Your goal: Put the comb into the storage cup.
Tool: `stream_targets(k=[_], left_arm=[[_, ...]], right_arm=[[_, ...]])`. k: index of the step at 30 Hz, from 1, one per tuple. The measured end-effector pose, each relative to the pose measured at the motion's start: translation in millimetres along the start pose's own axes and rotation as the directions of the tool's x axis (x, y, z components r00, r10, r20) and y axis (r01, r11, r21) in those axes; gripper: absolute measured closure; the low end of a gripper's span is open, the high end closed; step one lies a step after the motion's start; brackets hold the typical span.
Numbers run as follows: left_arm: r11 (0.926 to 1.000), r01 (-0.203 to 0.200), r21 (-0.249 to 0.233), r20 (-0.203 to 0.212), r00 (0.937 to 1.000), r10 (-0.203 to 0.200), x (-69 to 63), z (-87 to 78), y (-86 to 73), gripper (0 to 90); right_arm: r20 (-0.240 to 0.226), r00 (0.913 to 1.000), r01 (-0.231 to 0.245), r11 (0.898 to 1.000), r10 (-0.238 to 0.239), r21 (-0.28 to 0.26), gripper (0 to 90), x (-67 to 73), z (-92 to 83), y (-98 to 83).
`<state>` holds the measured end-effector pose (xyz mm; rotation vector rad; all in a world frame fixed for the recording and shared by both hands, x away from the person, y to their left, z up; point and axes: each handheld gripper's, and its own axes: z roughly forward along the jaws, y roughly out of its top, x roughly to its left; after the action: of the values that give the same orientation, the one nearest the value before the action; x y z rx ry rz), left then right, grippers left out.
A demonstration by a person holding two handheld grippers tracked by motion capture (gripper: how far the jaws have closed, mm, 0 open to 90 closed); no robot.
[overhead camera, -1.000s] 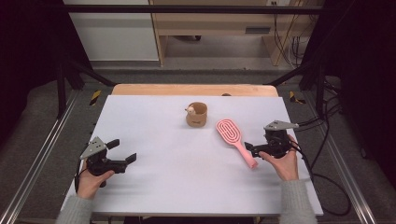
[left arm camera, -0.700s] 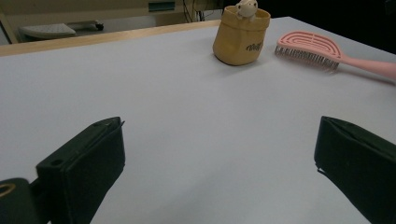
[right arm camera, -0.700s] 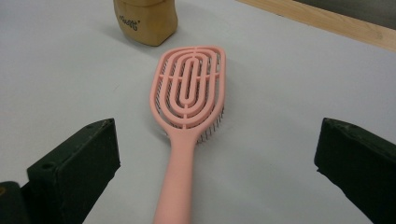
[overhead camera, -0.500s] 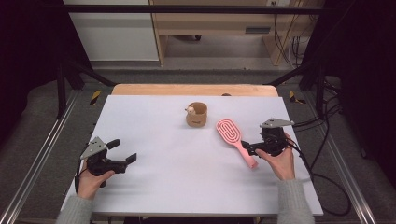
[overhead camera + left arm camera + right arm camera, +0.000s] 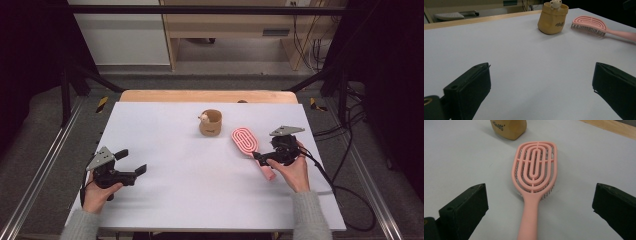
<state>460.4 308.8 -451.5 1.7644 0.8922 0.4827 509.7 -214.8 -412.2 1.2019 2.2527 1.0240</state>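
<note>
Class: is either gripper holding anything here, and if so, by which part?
Nothing. The right gripper is open astride the brush handle; the left gripper is open over bare table.

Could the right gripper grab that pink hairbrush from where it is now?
Probably yes: the right gripper is open, its jaws either side of the pink hairbrush handle, with nothing between them.

The hairbrush [image 5: 534, 182] is pink, with a pattern of open oval rings on its head. The small pouch [image 5: 552, 18] is mustard yellow with dark letters. The table sheet [image 5: 165, 145] is pale lilac-white, and both grippers have black jaws
</note>
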Motion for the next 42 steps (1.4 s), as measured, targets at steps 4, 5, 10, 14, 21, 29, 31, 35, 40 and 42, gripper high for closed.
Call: stream_targets(k=[4, 5, 10, 14, 21, 29, 31, 35, 40, 42], left_arm=[[1.0000, 0.001, 0.000, 0.000, 1.0000, -0.001, 0.0, 0.0, 0.0, 1.7], [1.0000, 0.001, 0.000, 0.000, 1.0000, -0.001, 0.0, 0.0, 0.1, 1.7], [1.0000, 0.001, 0.000, 0.000, 1.0000, -0.001, 0.1, 0.1, 0.0, 1.7], [1.0000, 0.000, 0.000, 0.000, 1.0000, 0.000, -0.1, 0.1, 0.1, 1.7], [1.0000, 0.000, 0.000, 0.000, 1.0000, 0.000, -0.1, 0.2, 0.0, 1.7], [1.0000, 0.000, 0.000, 0.000, 1.0000, 0.000, -0.1, 0.2, 0.0, 1.7], [1.0000, 0.000, 0.000, 0.000, 1.0000, 0.000, -0.1, 0.3, 0.0, 1.7], [1.0000, -0.001, 0.000, 0.000, 1.0000, 0.001, -0.1, 0.4, 0.0, 1.7], [1.0000, -0.001, 0.000, 0.001, 1.0000, 0.001, -0.2, 0.3, 0.0, 1.7], [1.0000, 0.000, 0.000, 0.001, 1.0000, 0.000, -0.2, 0.4, 0.0, 1.7]], right_arm=[[0.001, 0.9999, 0.013, 1.000, -0.013, 0.024, 0.8, 1.7, 5.9, -0.9], [-0.002, 0.9999, 0.015, 0.999, -0.014, 0.029, 0.8, 2.1, 7.4, -0.9], [-0.001, 0.9998, 0.018, 0.998, -0.018, 0.052, 1.1, 2.9, 13.7, -1.3], [0.001, 0.9997, 0.024, 0.997, -0.025, 0.069, 1.6, 3.3, 17.5, -1.8], [0.004, 0.9995, 0.032, 0.993, -0.033, 0.111, 1.9, 4.7, 25.7, -3.4], [0.014, 0.9993, 0.032, 0.989, -0.034, 0.143, 4.5, 6.3, 33.8, -5.2], [0.014, 0.9995, 0.026, 0.989, -0.028, 0.146, 6.7, 6.5, 35.4, -5.5], [0.016, 0.9995, 0.025, 0.987, -0.028, 0.158, 10.6, 7.4, 37.7, -6.4], [-0.002, 0.9995, 0.031, 0.986, -0.031, 0.166, 17.3, 8.9, 40.4, -7.5], [-0.003, 0.9995, 0.032, 0.985, -0.032, 0.169, 19.5, 9.1, 41.5, -8.0]])
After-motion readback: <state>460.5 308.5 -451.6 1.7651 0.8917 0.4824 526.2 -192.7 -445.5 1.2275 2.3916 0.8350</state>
